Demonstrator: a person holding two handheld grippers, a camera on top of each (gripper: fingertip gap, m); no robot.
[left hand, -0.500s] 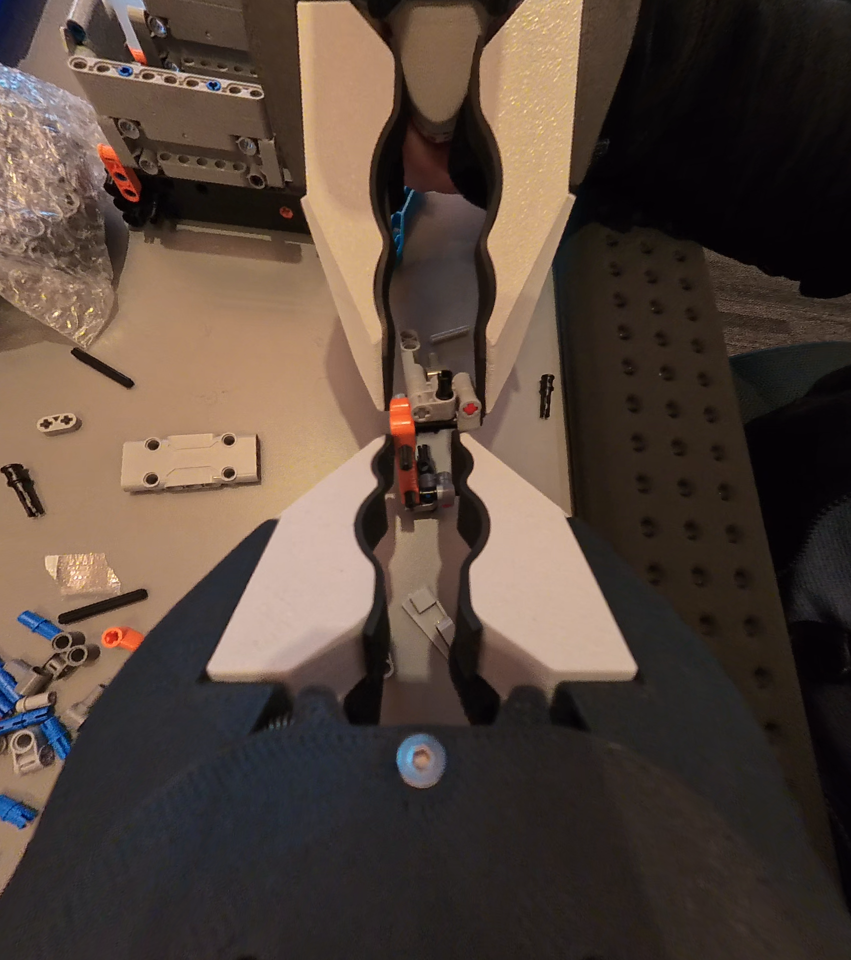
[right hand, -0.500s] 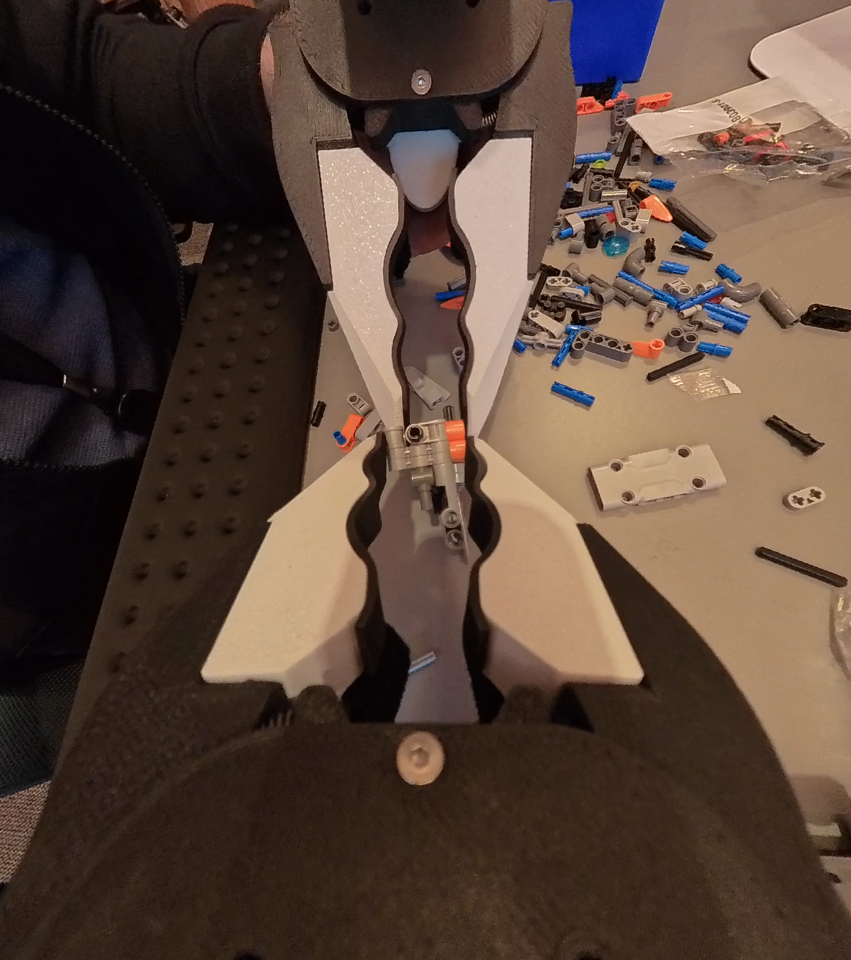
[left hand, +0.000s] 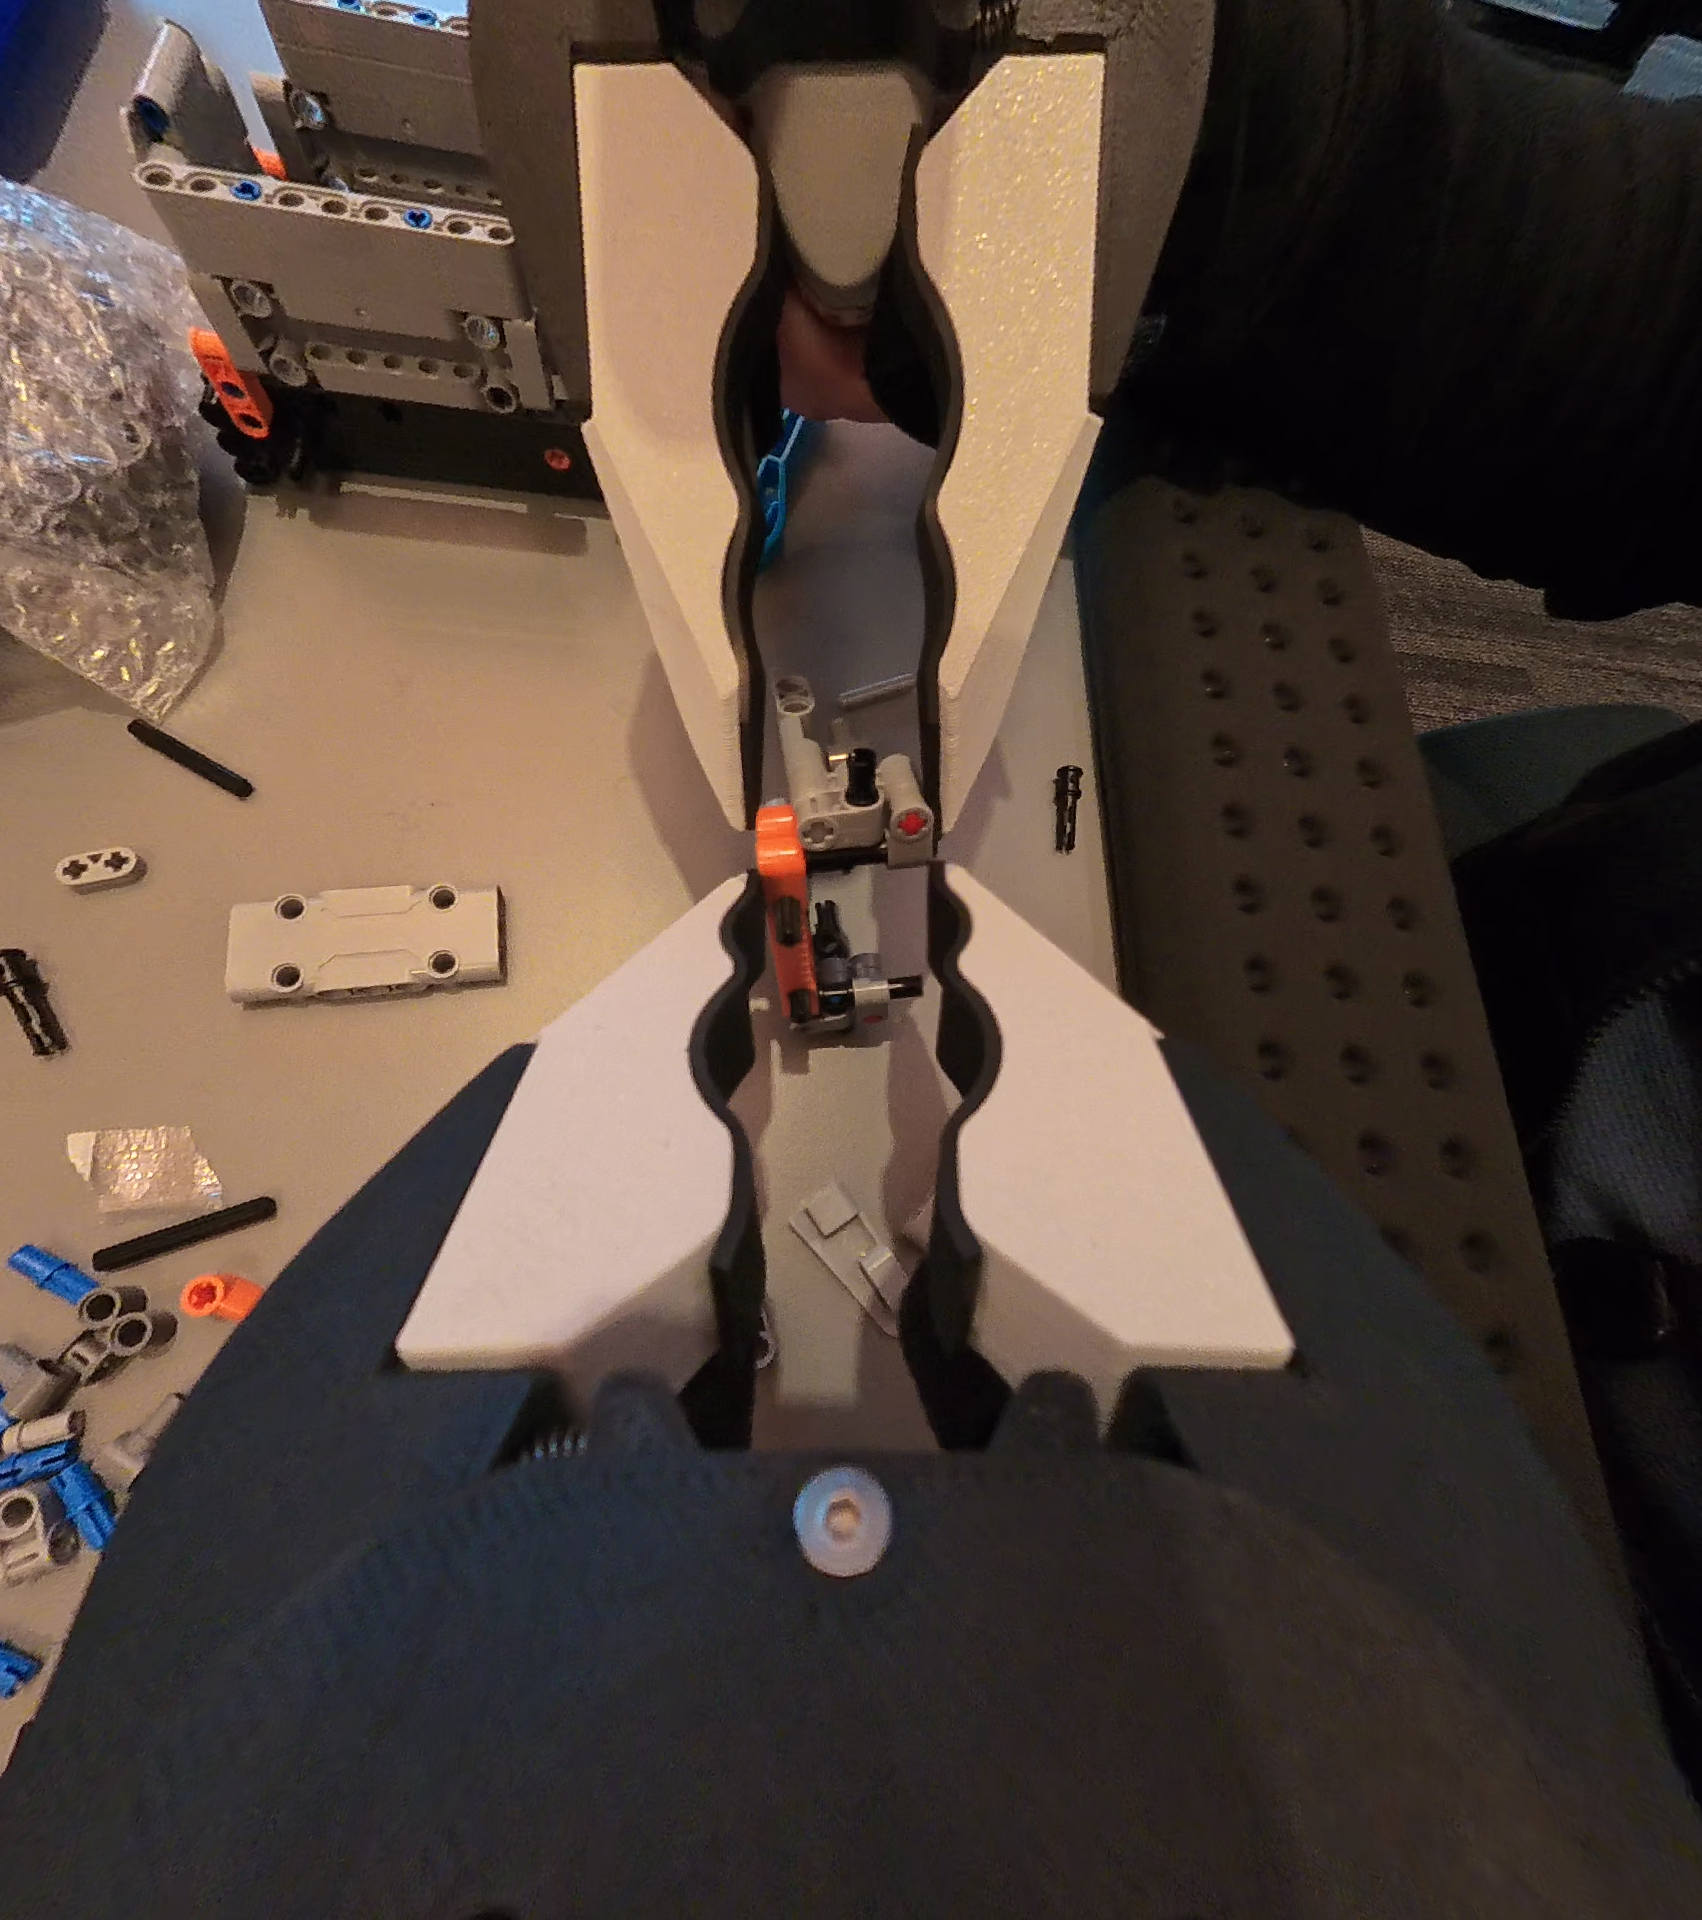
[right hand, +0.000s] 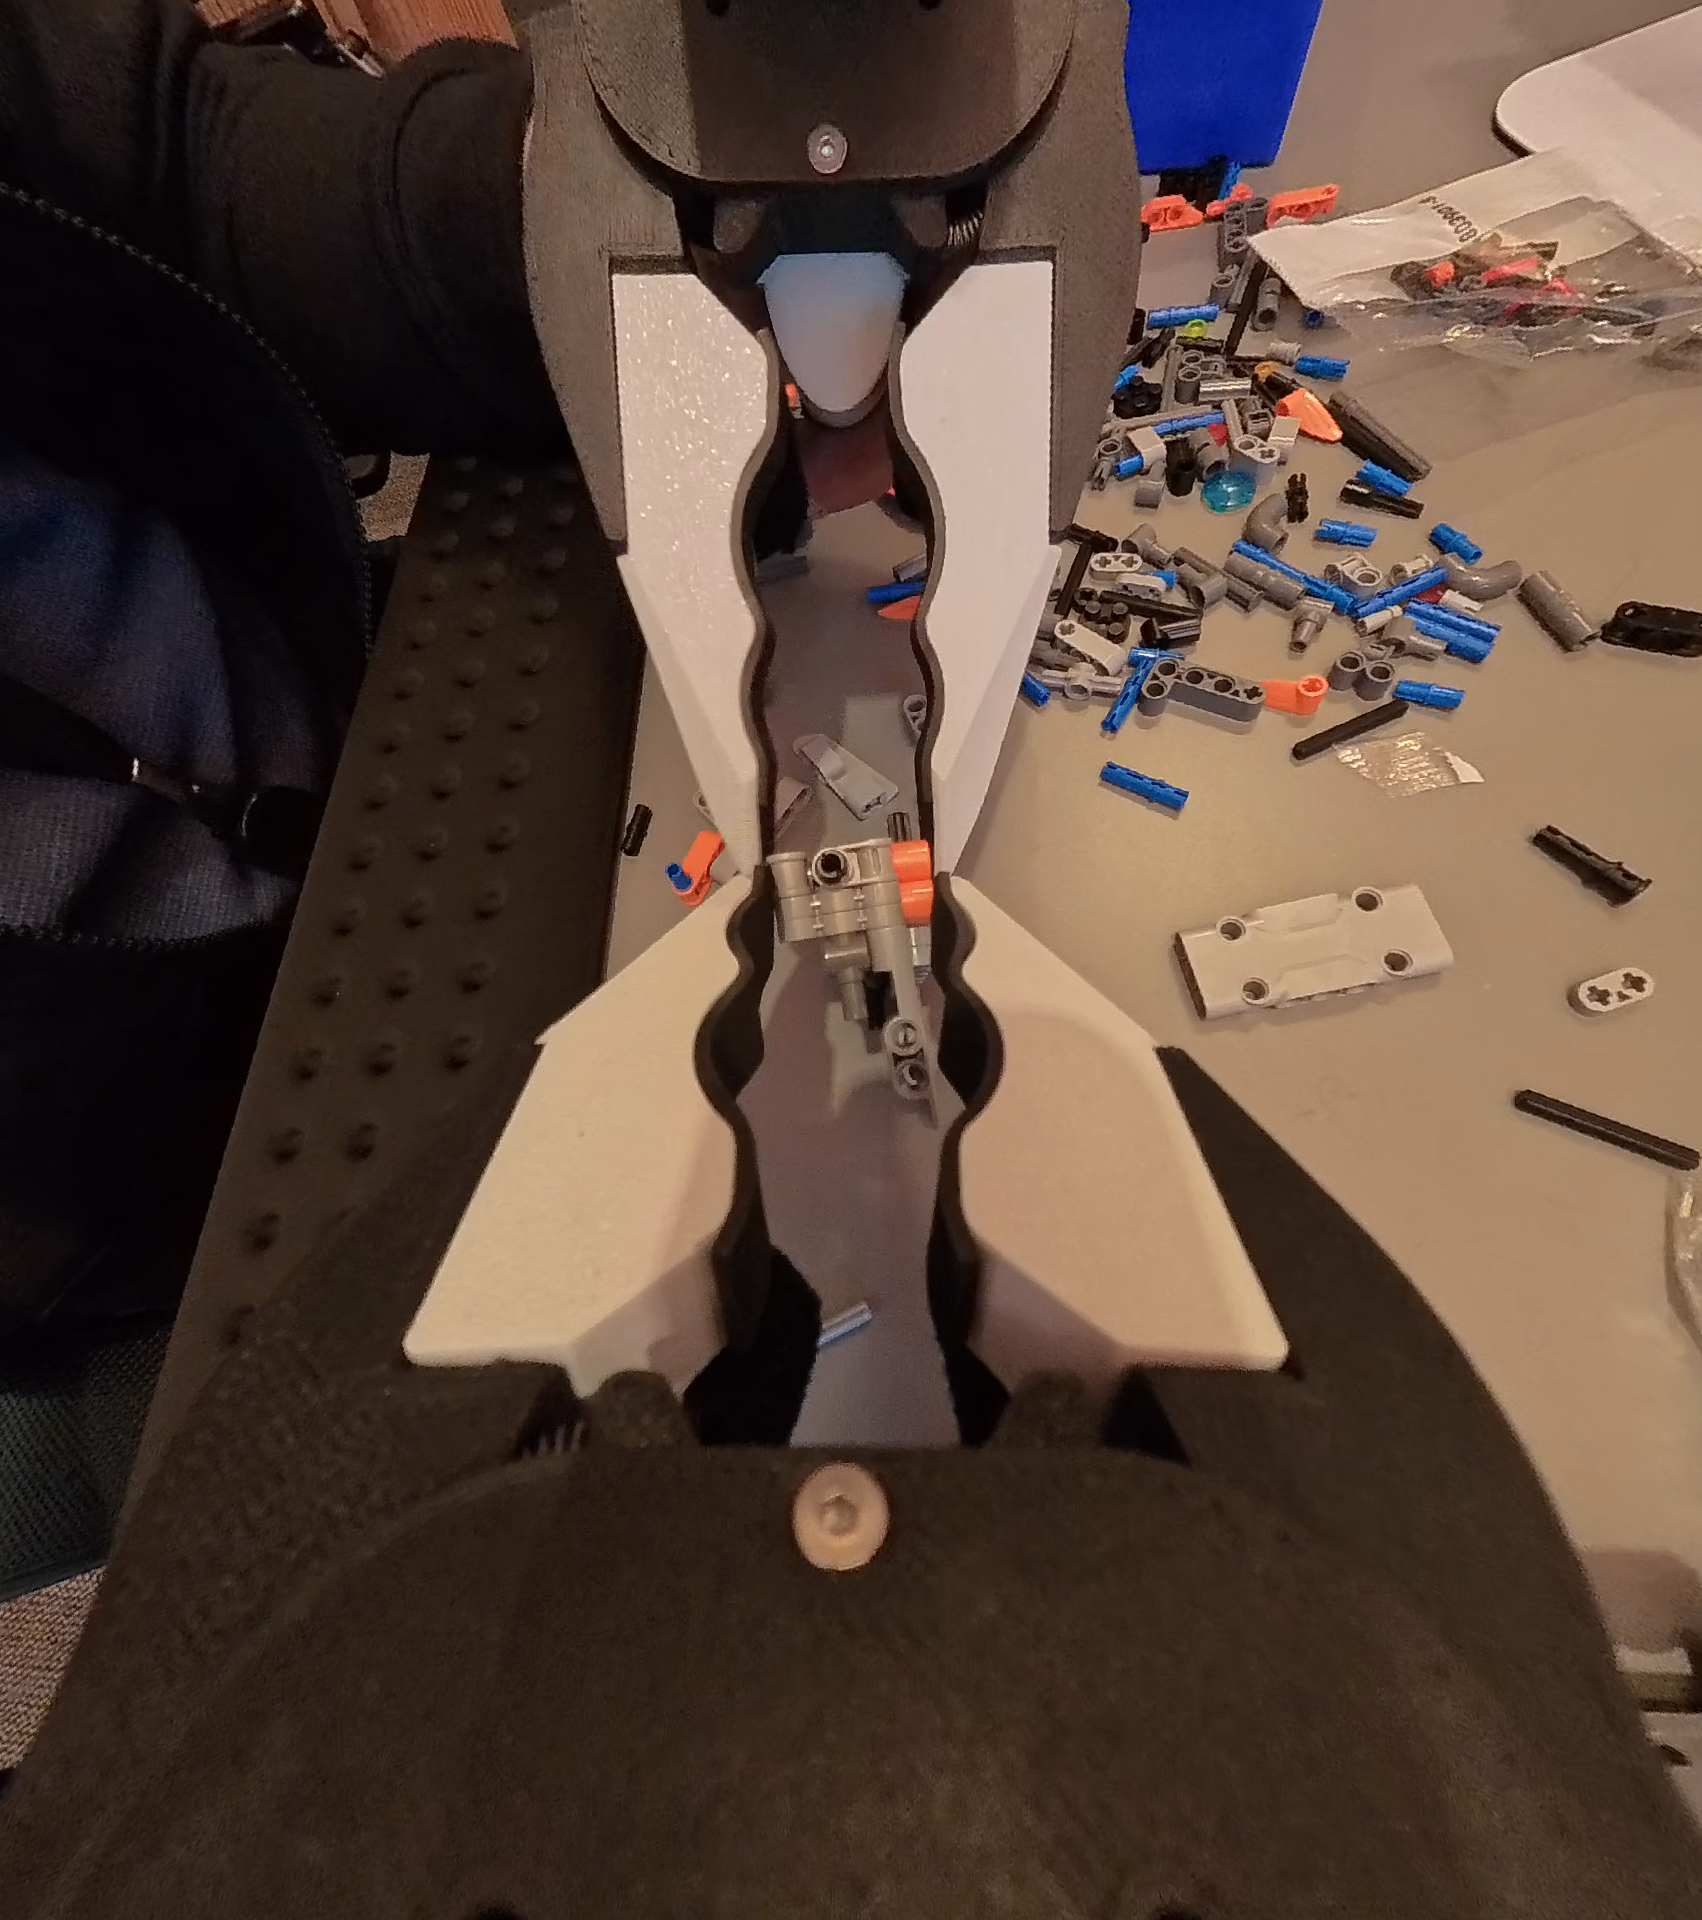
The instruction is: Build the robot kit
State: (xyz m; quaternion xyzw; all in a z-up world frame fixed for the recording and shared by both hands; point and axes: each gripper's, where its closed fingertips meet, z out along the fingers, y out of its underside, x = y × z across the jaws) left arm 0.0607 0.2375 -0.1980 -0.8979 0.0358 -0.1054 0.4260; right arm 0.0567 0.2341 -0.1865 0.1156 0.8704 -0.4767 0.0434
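Grey beam model (left hand: 379, 260) cut off by the top edge, partly behind the far tool (left hand: 842, 821).

Left gripper (left hand: 842, 883), right gripper (right hand: 852, 883) tip-to-tip, jaws narrowly parted.

Loose blue and grey pieces (right hand: 1346, 592) are lying scattered on the tabletop (left hand: 431, 665), bubble wrap (left hand: 26, 416) sitting beside them

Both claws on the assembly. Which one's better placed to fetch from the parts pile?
Right, probably. The pile lies ahead of the right claw, to its right; for the left claw it sits back beside the body. Both grip the assembly.
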